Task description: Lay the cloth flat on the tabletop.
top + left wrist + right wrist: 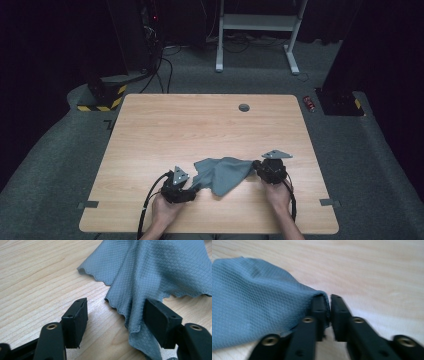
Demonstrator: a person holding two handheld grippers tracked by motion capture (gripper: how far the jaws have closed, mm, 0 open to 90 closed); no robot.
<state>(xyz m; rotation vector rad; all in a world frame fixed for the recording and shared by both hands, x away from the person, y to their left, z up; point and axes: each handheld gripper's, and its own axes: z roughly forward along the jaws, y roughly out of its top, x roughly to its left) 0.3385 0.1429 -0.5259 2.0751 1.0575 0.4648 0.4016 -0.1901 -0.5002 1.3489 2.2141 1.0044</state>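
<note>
A grey-blue waffle-weave cloth [222,172] lies crumpled on the wooden table [200,125] near its front edge, between the two hands. My left gripper [194,187] sits at the cloth's left end. In the left gripper view the left gripper [115,302] is open, and a hanging fold of the cloth [150,270] rests against the inner face of the right-hand pad [160,320]. My right gripper [255,165] is at the cloth's right end. In the right gripper view the right gripper [329,296] has its jaws almost together, and a corner of the cloth [257,297] is pinched in the narrow gap.
A round cable hole [244,107] sits near the table's far edge. Small tape marks [88,204] [326,202] stick to the left and right front edges. On the floor beyond are a white desk frame [257,25], a yellow-and-black striped base [102,97] and a small red object [310,103].
</note>
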